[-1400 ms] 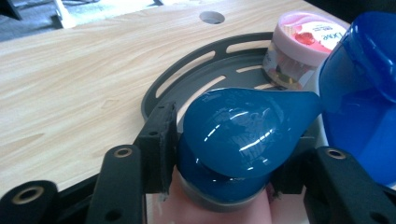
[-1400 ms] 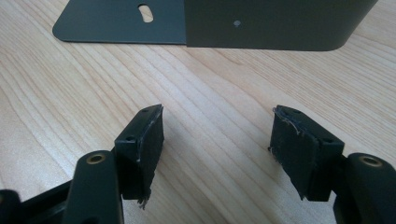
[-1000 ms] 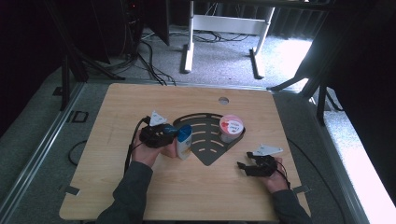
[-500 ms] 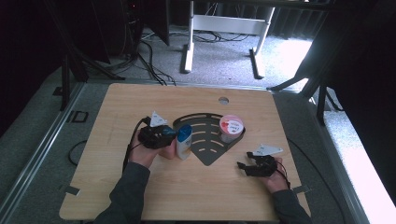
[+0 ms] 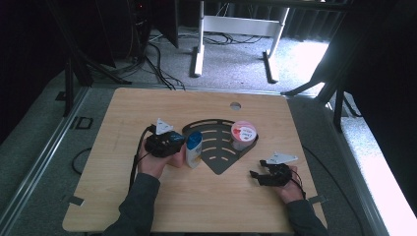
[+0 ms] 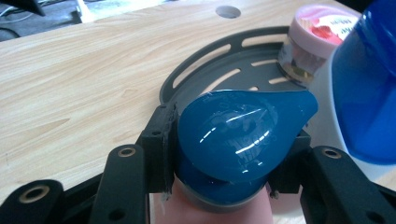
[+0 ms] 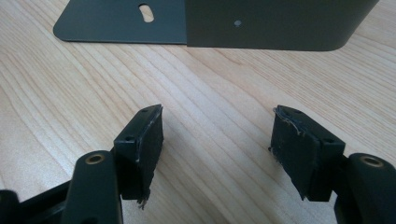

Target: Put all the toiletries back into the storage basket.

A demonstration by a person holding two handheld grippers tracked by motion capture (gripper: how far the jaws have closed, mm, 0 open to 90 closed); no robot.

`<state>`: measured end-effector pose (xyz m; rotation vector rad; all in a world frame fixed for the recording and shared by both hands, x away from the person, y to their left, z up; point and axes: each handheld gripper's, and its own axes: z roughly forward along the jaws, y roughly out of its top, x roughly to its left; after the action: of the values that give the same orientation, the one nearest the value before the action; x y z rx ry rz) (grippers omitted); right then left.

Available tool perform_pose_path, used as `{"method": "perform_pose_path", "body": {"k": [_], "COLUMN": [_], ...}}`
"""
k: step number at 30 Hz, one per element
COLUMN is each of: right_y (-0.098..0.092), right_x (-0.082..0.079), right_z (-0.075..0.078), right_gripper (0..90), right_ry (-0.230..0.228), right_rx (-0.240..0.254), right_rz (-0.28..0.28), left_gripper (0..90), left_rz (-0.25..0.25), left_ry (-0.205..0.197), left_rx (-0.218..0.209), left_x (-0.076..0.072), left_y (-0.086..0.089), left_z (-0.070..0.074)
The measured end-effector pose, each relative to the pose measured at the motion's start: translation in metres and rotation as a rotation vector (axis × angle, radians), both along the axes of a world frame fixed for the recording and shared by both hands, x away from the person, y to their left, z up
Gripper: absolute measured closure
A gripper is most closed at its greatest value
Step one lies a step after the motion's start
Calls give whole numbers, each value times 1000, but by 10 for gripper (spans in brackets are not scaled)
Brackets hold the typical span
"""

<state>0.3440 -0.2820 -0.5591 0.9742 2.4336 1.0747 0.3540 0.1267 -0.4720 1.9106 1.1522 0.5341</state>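
The left gripper [image 5: 173, 143] clamped its jaws on the pink bottle [image 6: 219, 207] by its blue cap [image 6: 243, 133], just left of the grey rack [image 5: 221, 147]. The right gripper's [image 7: 217, 140] jaws stood open, empty. Gripped only at the slick cap, the bottle could slip or tip.

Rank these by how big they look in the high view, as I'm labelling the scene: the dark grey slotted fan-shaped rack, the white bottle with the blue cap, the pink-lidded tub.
1. Dark grey slotted fan-shaped rack, clearly largest.
2. White bottle with the blue cap.
3. Pink-lidded tub; it looks close to the bottle, so the last two places are unsure.
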Motion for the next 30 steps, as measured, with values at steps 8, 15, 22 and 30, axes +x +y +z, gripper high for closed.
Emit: {"method": "perform_pose_path", "body": {"k": [8, 15, 22, 30], "right_y": [0, 0, 0, 0], "right_x": [0, 0, 0, 0], "right_z": [0, 0, 0, 0], "right_gripper": [340, 338, 338, 338], "right_ry": [0, 0, 1, 1], "right_rx": [-1, -1, -1, -1], "right_rz": [1, 1, 1, 2], "left_gripper": [516, 527, 529, 530], "left_rz": [77, 44, -2, -9], "left_ry": [-18, -7, 4, 3], "left_rx": [-41, -12, 22, 30], "left_x": [-1, 1, 1, 1], "left_y": [-6, -5, -5, -3], "left_z": [-4, -1, 2, 4]}}
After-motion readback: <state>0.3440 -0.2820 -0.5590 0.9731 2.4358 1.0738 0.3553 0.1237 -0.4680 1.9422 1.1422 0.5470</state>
